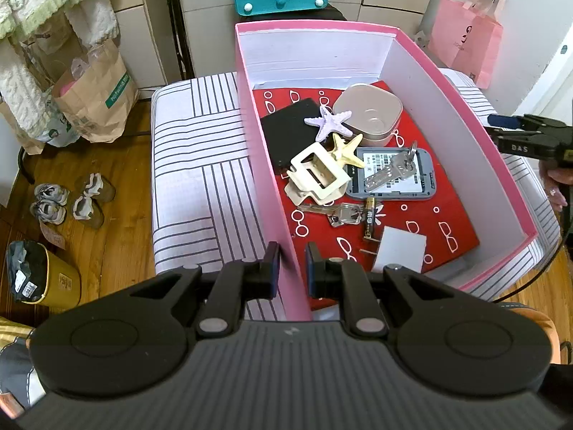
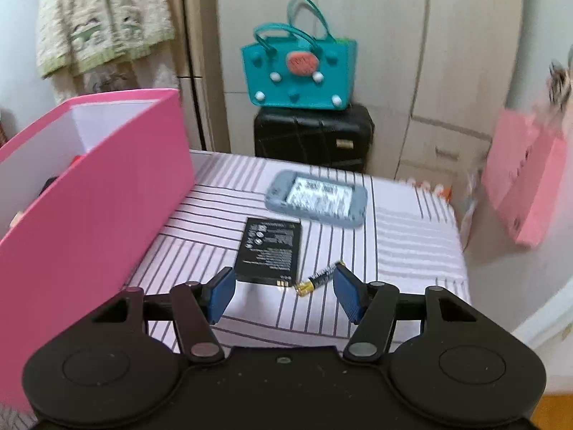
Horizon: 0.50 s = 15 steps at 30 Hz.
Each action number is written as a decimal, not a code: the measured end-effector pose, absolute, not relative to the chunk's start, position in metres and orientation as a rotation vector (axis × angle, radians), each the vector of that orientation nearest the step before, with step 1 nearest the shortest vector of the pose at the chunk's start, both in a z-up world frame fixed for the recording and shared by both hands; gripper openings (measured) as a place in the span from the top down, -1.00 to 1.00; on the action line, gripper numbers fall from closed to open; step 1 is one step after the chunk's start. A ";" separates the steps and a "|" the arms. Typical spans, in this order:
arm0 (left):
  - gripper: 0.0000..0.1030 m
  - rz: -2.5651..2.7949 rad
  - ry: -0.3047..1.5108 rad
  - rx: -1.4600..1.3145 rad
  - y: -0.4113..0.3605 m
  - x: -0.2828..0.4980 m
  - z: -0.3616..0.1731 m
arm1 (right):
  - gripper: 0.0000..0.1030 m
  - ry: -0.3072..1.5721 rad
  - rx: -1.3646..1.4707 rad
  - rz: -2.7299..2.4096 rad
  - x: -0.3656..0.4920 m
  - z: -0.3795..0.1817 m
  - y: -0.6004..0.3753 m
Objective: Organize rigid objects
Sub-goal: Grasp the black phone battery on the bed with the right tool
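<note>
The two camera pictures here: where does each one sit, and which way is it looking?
Left wrist view: sits on the left gripper, looking down into the pink box of small items; its jaws clamp the box's near wall; the right gripper and a hand show at the edge.
Right wrist view: sits on the right gripper, jaws open, looking across the striped cushion at a flat battery, a small battery and a grey device.
Shared: the pink box, teal bag, pink bag, cushion.

Wooden floor (image 1: 118,243), pale cupboards (image 2: 447,71), striped bedding (image 1: 193,165)
</note>
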<state>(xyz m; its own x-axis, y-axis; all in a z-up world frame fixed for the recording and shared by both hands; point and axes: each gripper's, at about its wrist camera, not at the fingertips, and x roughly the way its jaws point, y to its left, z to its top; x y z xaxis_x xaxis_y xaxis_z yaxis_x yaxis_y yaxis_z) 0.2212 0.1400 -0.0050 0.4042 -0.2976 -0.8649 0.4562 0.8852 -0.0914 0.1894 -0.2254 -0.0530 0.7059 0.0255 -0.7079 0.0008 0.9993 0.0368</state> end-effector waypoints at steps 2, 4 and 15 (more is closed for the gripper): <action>0.73 -0.476 1.054 0.169 0.140 0.221 -0.005 | -0.27 0.795 0.082 0.014 0.194 -0.058 -0.229; 0.73 -0.473 1.054 0.170 0.139 0.220 -0.005 | -0.27 0.789 0.107 0.029 0.198 -0.060 -0.228; 0.73 -0.466 1.082 0.174 0.136 0.227 -0.004 | -0.28 0.834 -0.014 -0.013 0.238 -0.076 -0.204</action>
<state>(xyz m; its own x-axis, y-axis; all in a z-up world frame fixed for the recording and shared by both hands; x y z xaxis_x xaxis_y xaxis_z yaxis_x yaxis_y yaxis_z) 0.2272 0.1359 -0.0044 0.3844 -0.2801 -0.8796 0.4472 0.8901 -0.0880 0.2379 -0.2039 -0.0762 0.6718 -0.0169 -0.7405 0.0063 0.9998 -0.0171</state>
